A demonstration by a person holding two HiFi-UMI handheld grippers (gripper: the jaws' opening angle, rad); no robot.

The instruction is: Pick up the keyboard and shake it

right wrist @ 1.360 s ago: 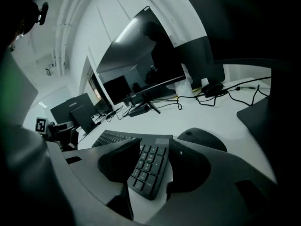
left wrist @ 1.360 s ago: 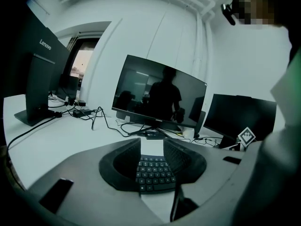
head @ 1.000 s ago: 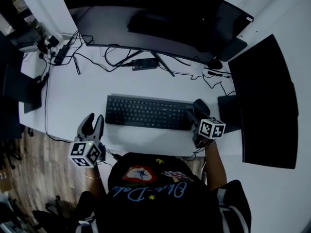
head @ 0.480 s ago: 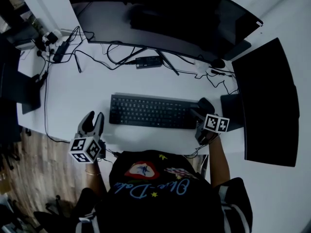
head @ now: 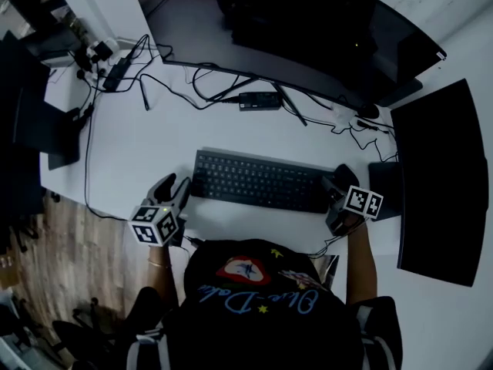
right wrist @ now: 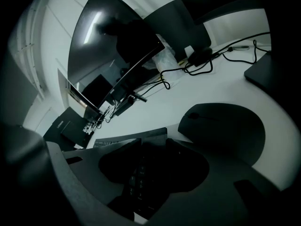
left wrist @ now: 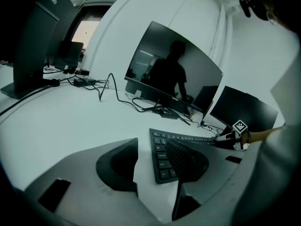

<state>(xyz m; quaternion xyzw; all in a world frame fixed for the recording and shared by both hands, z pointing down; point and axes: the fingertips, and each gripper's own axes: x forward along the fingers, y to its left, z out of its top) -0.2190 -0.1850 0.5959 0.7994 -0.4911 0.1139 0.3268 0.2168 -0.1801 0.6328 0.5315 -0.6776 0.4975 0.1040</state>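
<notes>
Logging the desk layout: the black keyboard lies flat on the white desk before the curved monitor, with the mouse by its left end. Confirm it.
Wrong side: the head view shows the mouse by the right end of the keyboard, not the left. The rest stands: the keyboard lies flat on the white desk before the curved monitor.

I see a white desk (head: 139, 153) carrying the black keyboard (head: 258, 182) lying flat near its front edge, a mouse (right wrist: 221, 128) just beside its right end, a curved monitor (head: 308, 29) behind, and loose cables (head: 208, 91) between them.
</notes>
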